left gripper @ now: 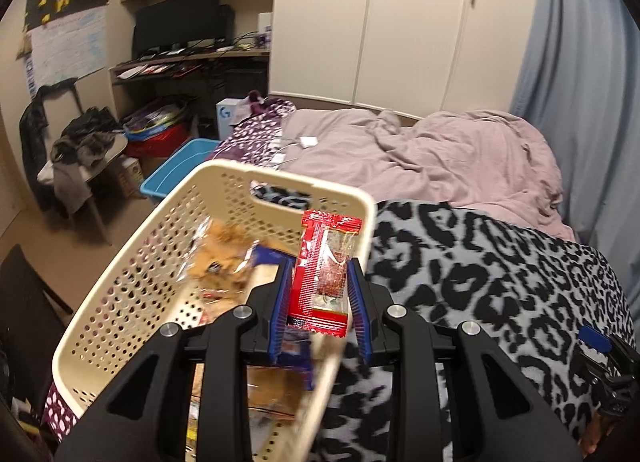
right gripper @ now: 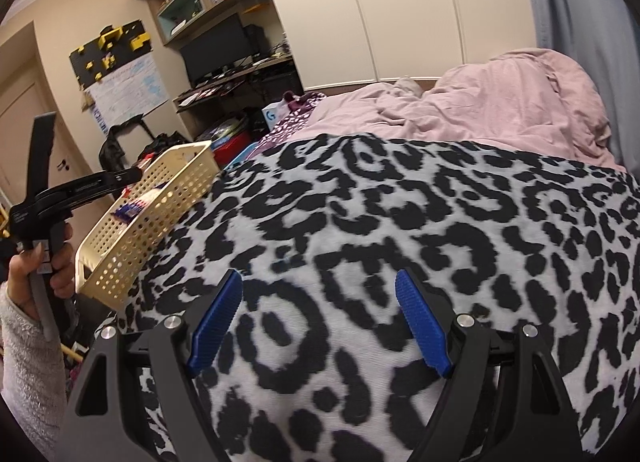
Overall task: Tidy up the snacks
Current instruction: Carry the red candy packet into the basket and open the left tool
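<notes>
Snack packet, red with a clear window, stands upright pinched between the blue pads of the left gripper, over the right rim of the cream perforated basket. The basket sits at the left edge of the leopard-print blanket, tilted, with other wrapped snacks lying inside it. The right gripper hovers over the blanket's bare middle with its fingers spread wide and nothing between them. A rumpled pink duvet lies at the blanket's far edge. A hand in a fuzzy sleeve grips the left tool's handle.
</notes>
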A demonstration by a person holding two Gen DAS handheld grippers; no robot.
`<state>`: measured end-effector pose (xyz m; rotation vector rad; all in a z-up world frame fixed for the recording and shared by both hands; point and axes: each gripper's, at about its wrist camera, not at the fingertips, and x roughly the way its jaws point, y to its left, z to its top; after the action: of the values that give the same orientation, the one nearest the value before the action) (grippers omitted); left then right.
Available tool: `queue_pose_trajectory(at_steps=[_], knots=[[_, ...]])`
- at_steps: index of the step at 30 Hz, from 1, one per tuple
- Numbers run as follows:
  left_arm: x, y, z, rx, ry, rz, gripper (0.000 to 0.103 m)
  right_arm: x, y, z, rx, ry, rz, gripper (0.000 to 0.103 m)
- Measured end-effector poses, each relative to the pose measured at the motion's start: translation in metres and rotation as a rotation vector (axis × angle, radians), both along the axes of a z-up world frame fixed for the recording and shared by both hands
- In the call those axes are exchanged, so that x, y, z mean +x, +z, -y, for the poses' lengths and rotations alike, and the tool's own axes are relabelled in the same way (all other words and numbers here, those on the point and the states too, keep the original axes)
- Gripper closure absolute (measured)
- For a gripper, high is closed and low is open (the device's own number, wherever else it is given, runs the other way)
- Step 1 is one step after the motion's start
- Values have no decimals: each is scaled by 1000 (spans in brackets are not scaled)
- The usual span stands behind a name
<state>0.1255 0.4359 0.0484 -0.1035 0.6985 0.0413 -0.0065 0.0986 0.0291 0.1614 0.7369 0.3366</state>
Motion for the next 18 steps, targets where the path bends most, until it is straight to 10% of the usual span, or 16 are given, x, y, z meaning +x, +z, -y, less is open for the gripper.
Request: queue_pose_trajectory(at_steps=[9, 18], knots=[[8, -17, -27, -49, 45, -34, 71, 7, 6, -41, -36, 90, 8, 24], [-5, -11, -29, -13, 91, 1, 13, 11, 20, -95, -40, 216, 41, 24]])
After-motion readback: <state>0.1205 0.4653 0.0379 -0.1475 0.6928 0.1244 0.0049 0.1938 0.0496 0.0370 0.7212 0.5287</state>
